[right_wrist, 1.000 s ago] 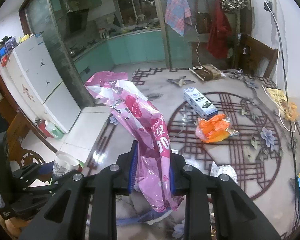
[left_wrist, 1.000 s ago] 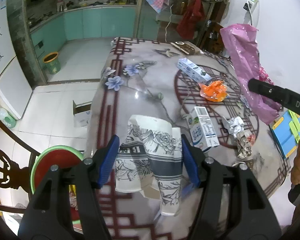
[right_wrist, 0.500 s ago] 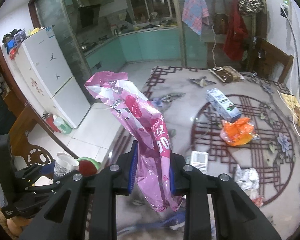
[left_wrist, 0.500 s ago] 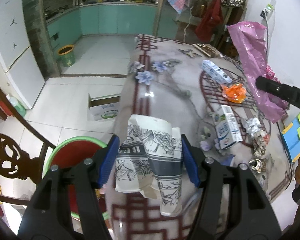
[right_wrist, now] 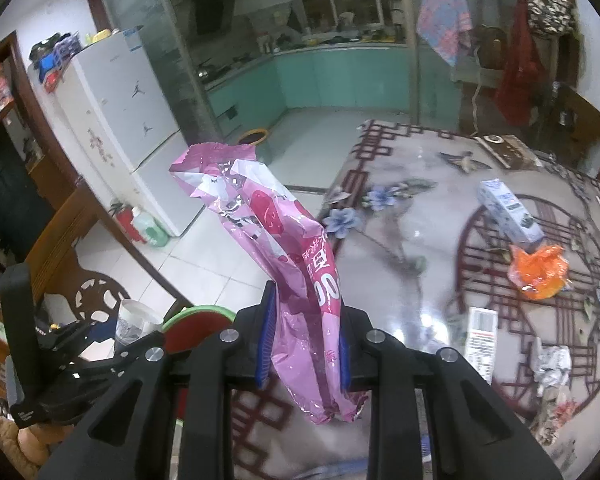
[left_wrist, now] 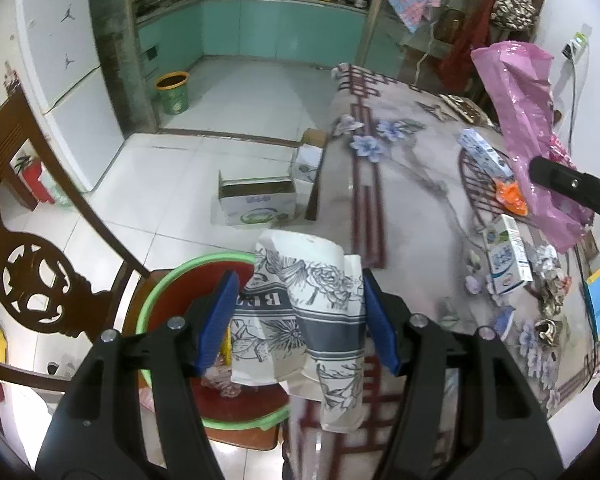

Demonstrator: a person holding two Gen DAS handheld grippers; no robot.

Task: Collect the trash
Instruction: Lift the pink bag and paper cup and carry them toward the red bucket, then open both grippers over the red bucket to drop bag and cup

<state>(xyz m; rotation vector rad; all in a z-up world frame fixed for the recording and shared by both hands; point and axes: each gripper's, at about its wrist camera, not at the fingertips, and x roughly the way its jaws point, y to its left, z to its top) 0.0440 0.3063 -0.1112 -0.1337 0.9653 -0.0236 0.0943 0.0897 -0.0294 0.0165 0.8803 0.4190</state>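
My left gripper (left_wrist: 298, 322) is shut on crushed floral paper cups (left_wrist: 300, 304), held over the table's left edge beside a green-rimmed red basin (left_wrist: 188, 280) on a chair. My right gripper (right_wrist: 304, 344) is shut on a pink plastic wrapper (right_wrist: 276, 232), which also shows in the left wrist view (left_wrist: 520, 96). The left gripper (right_wrist: 112, 332) with the cups (right_wrist: 134, 320) shows at lower left of the right wrist view. On the table lie an orange wrapper (right_wrist: 538, 272), two small cartons (right_wrist: 508, 210) (left_wrist: 506, 260) and crumpled foil (right_wrist: 552, 364).
The patterned table (left_wrist: 404, 200) fills the right side. A carved wooden chair (left_wrist: 40, 272) stands at the left. Open cardboard boxes (left_wrist: 256, 200) sit on the tiled floor. A green bin (left_wrist: 174, 92) stands by the kitchen. A white fridge (right_wrist: 112, 120) is at the left.
Both grippers have swung left, away from the table's middle toward its left edge. The basin and chair now sit under the left gripper. Both grips are unchanged.
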